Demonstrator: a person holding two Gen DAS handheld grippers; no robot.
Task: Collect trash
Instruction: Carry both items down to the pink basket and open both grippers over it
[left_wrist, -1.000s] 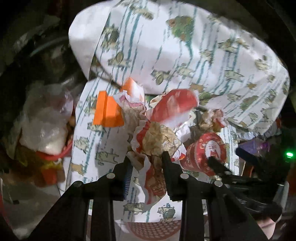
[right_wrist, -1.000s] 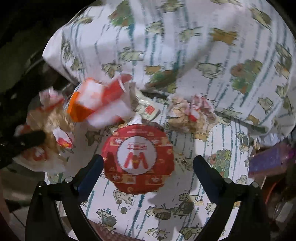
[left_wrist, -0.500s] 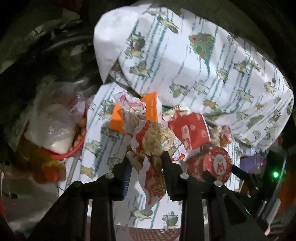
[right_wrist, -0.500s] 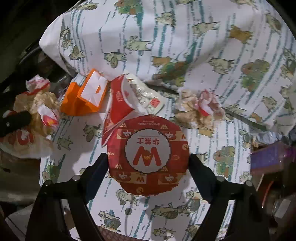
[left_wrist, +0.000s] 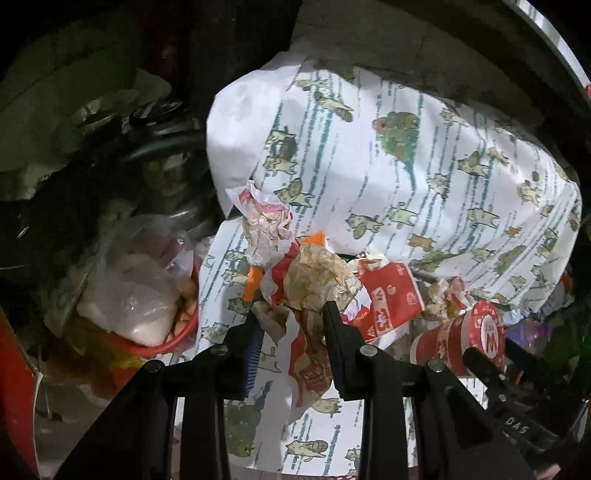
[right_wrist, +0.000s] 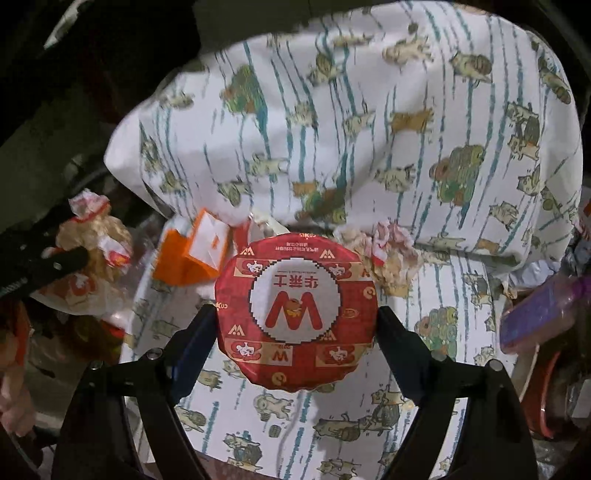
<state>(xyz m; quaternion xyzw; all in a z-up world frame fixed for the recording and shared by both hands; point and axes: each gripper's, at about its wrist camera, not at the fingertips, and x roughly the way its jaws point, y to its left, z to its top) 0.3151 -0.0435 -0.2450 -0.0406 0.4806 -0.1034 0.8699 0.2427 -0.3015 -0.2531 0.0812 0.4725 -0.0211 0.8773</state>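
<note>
**Both grippers loaded with fast-food rubbish above the printed cloth**

The red paper cup (right_wrist: 295, 317) sits lid-on between the right gripper (right_wrist: 295, 325) fingers, jaws clamped on its sides, just above the cat-print cloth (right_wrist: 369, 129). The left gripper (left_wrist: 291, 325) has its jaws pinched together on a crumpled wrapper (left_wrist: 314, 280) that trails loosely below. An orange carton (right_wrist: 192, 254), a red carton (left_wrist: 388, 299) and another wrapper wad (right_wrist: 391, 254) lie on the cloth. Risks, as I judge them: the smooth round cup could slip or crush under pressure, and the dangling wrapper could tear free or snag nearby litter.
</note>
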